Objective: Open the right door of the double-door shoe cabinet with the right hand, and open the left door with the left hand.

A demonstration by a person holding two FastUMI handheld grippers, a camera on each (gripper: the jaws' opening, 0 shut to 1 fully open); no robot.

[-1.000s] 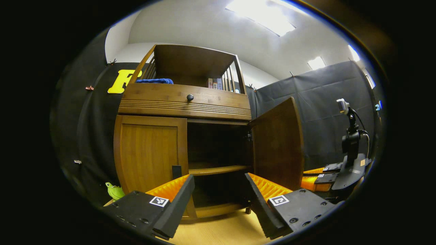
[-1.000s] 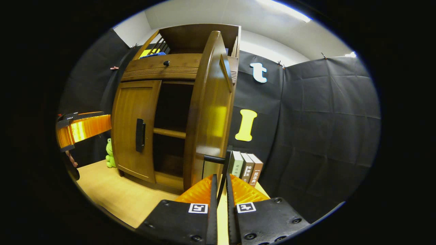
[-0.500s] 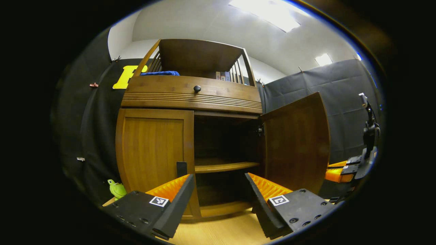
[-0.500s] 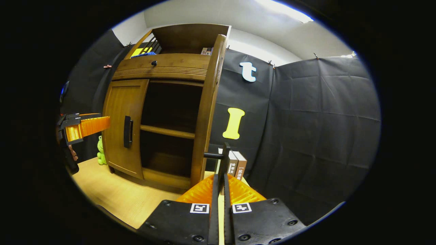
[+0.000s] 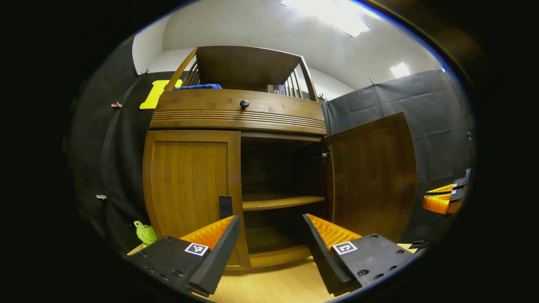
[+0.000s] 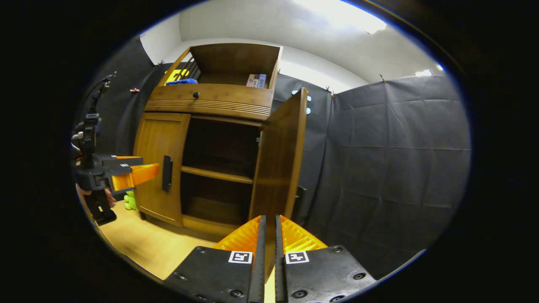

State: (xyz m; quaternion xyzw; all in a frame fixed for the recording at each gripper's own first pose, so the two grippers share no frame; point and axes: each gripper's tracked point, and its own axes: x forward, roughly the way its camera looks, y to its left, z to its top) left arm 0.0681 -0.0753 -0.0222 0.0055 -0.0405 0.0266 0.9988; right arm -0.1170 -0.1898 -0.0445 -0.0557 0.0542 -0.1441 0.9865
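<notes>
Reaching my spread left claw (image 5: 267,242) toward the closed left door's handle (image 5: 225,206) at eleven o'clock; right door (image 6: 278,162) is open, right claw (image 6: 268,229) pressed together.

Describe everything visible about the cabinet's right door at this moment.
The right door is a flat panel of brown, glossy wood, swung wide open on the cabinet's right side, upright, with a hinge fitting at its upper inner corner. In the right gripper view it stands nearly edge-on, and its dark handle peeks out behind its lower edge. The right claw, nearly closed, sits just before the door; contact cannot be told.
</notes>
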